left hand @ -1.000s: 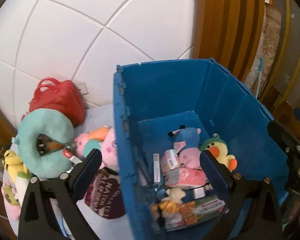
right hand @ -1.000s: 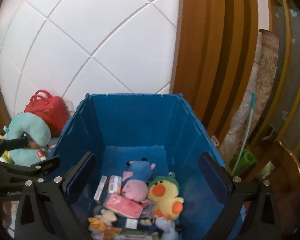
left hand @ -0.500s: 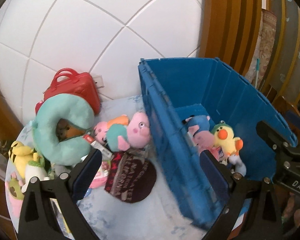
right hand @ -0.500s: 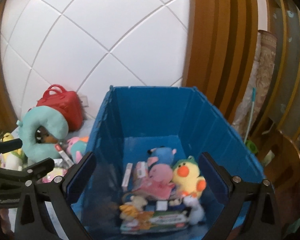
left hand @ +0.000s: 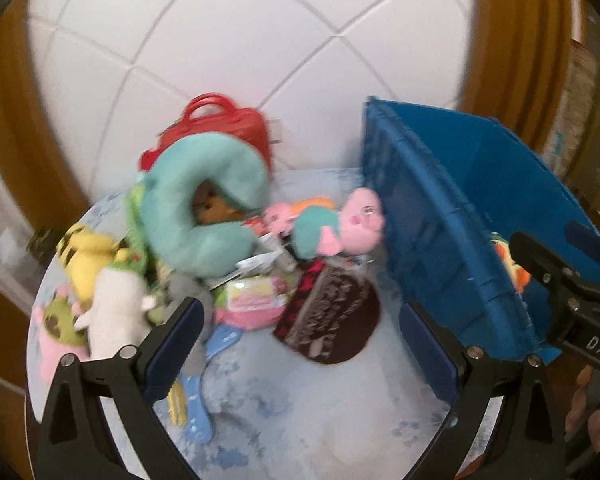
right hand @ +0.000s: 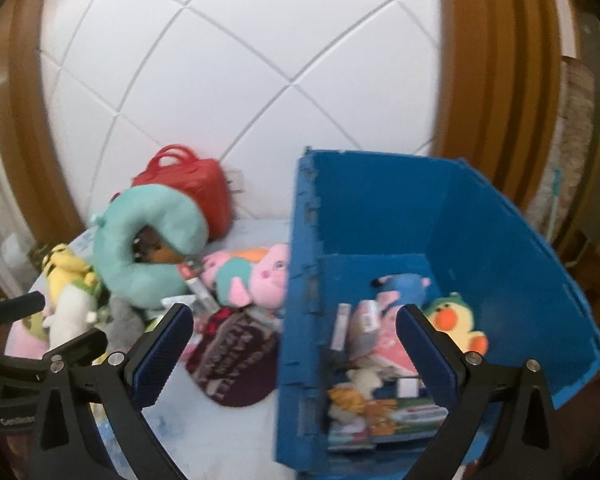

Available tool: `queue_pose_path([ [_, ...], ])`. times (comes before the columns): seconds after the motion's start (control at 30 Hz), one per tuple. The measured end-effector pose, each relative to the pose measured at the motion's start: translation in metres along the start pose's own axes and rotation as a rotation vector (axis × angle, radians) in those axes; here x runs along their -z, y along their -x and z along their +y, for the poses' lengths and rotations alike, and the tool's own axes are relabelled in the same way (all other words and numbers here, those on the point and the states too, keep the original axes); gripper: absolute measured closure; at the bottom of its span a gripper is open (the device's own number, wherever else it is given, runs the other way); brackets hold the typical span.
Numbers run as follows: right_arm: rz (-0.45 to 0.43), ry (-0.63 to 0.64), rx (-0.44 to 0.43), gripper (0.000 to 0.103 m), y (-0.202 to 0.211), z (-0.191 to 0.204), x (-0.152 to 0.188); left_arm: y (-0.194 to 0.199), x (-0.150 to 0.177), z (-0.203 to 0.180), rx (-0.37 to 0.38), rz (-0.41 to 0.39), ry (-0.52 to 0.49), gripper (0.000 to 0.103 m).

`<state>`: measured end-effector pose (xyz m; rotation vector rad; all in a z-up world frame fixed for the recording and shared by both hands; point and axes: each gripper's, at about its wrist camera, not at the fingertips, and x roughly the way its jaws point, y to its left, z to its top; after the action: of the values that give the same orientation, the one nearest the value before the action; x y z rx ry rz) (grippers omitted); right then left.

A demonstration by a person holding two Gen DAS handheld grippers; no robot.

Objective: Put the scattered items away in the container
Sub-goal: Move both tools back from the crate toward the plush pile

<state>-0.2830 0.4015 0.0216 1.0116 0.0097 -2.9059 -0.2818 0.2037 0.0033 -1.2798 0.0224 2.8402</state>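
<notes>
Pale blue-mottled tabletop [left hand: 320, 412] under blue crate [right hand: 500, 220], maroon cap [left hand: 332, 316], plush toys [left hand: 340, 224], red bag [right hand: 196, 180].

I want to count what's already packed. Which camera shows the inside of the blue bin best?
The right wrist view: it looks down into the blue bin, showing plush toys and books on its floor. The left wrist view shows mostly the bin's outer side wall.

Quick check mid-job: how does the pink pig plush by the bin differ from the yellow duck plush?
The pink pig plush lies on the table outside the blue bin, against its wall; the yellow duck plush is already inside. The pig is pink with a teal body and lies on its side; the duck is yellow with an orange beak and sits upright. Both are soft toys, and neither claw holds one.
</notes>
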Motion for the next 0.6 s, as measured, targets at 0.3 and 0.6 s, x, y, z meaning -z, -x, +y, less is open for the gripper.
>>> queue_pose_path([
  [0.3, 0.055, 0.078, -0.109, 0.000, -0.021, 0.067, 0.018, 0.012, 0.033, 0.091, -0.115, 0.022, 0.148, 0.003],
  [0.6, 0.085, 0.135, -0.164, 0.000, -0.030, 0.171, 0.032, 0.008, 0.066, 0.191, -0.156, 0.050, 0.181, 0.003],
])
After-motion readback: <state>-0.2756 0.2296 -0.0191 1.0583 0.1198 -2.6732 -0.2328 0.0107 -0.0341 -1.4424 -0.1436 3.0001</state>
